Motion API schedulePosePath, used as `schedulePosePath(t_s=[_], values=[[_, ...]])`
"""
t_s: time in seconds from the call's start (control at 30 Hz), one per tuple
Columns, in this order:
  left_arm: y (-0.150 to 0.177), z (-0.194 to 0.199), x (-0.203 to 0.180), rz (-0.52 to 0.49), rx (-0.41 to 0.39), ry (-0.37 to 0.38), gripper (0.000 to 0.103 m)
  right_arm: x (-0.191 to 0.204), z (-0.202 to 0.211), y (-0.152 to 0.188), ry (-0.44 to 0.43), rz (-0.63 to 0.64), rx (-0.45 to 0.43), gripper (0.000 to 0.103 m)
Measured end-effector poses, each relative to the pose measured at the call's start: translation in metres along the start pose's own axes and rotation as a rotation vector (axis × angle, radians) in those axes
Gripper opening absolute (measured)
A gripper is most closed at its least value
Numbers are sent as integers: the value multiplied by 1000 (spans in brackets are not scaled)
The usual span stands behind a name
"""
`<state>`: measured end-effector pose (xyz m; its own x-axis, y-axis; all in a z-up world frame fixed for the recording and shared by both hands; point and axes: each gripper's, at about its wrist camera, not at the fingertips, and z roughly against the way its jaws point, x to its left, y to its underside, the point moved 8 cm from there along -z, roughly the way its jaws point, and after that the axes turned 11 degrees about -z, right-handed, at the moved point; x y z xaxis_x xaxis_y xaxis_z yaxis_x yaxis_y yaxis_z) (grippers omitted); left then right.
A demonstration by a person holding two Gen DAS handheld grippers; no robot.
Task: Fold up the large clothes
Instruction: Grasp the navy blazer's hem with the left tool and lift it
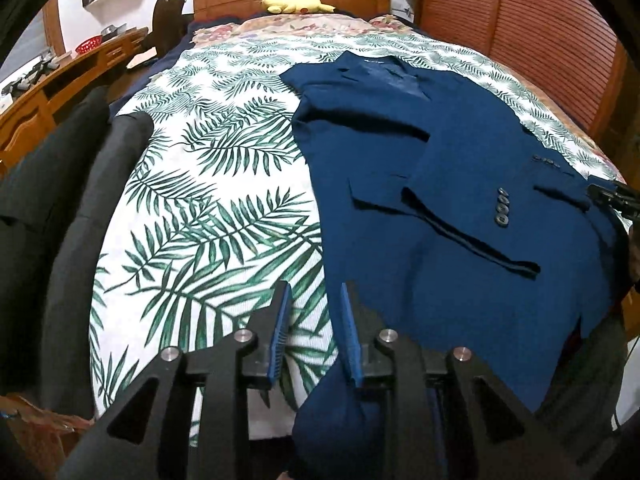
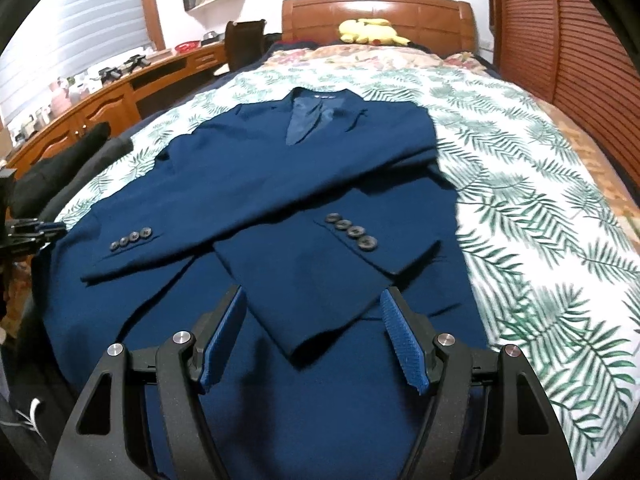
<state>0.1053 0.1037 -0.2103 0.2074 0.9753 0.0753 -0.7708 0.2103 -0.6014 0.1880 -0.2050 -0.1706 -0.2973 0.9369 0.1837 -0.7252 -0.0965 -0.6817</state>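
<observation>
Sleeves are in, body fold still ahead of you.

Your navy suit jacket (image 2: pixel 256 184) lies face up on the palm-print bedspread (image 2: pixel 540 240), collar toward the wooden headboard (image 2: pixel 376 12), and both sleeves are already crossed over the chest, so I judge the first folds done; the hem-to-collar fold and any side folds remain. Your right wrist view gives the whole jacket squarely: the right sleeve cuff (image 2: pixel 360 256) on top, the left sleeve cuff (image 2: pixel 120 252) under it, and your left gripper (image 2: pixel 38 228) at the jacket's edge. Only your left wrist view shows the dark garments (image 1: pixel 72 184) waiting alongside. Your left gripper's jaws stand slightly apart beside the hem, pressing on nothing. Your right gripper (image 2: pixel 316 340) hovers wide open above the lower front, empty.
</observation>
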Motion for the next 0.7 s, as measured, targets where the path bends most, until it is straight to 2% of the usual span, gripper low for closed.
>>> schedulePosePath(t_s=[0.07, 0.3, 0.5, 0.7], values=[[2, 5, -1, -3, -5, -2, 24, -8, 7, 0, 20, -8, -8, 74], [1, 29, -14, -21, -50, 29, 25, -35, 22, 7, 80, -22, -5, 75], [12, 15, -15, -22, -3, 19, 27, -55, 33, 17, 114, -44, 9, 75], [17, 7, -11, -4, -3, 33, 31, -68, 37, 30, 150, -52, 44, 75]])
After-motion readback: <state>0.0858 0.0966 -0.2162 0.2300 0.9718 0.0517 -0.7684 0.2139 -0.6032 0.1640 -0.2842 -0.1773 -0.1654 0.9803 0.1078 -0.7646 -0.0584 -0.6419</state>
